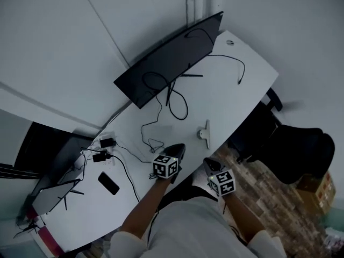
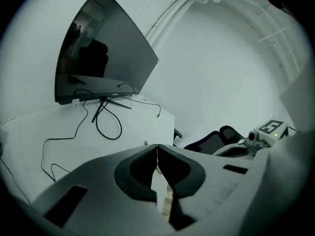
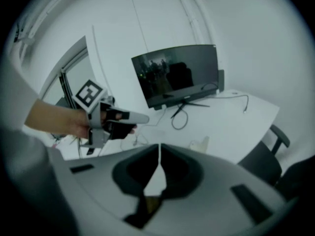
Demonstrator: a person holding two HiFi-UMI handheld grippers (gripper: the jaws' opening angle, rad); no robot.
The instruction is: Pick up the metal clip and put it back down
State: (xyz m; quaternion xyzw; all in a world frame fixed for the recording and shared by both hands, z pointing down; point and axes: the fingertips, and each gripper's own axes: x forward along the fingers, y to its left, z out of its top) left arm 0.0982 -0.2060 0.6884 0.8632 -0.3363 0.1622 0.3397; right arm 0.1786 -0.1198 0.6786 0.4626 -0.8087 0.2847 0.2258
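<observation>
The metal clip [image 1: 205, 134] lies flat on the white desk [image 1: 236, 95] near its front edge; in the right gripper view the clip [image 3: 201, 144] shows pale, just beyond the jaw tips. My left gripper [image 1: 179, 147] hovers just left of the clip and a little nearer to me, apart from it. Its jaws meet at the tips with nothing between them [image 2: 157, 146]. My right gripper [image 1: 208, 162] hangs at the desk's edge, nearer to me than the clip. It is shut and empty too [image 3: 160, 146]. A bare hand holds the left gripper [image 3: 118, 119].
A dark curved monitor [image 1: 172, 58] stands at the back of the desk, with black cables [image 1: 173, 98] looping in front of it. Power adapters [image 1: 105, 144] and a black phone [image 1: 108, 183] lie to the left. A black office chair [image 1: 295, 149] stands on the right, off the desk.
</observation>
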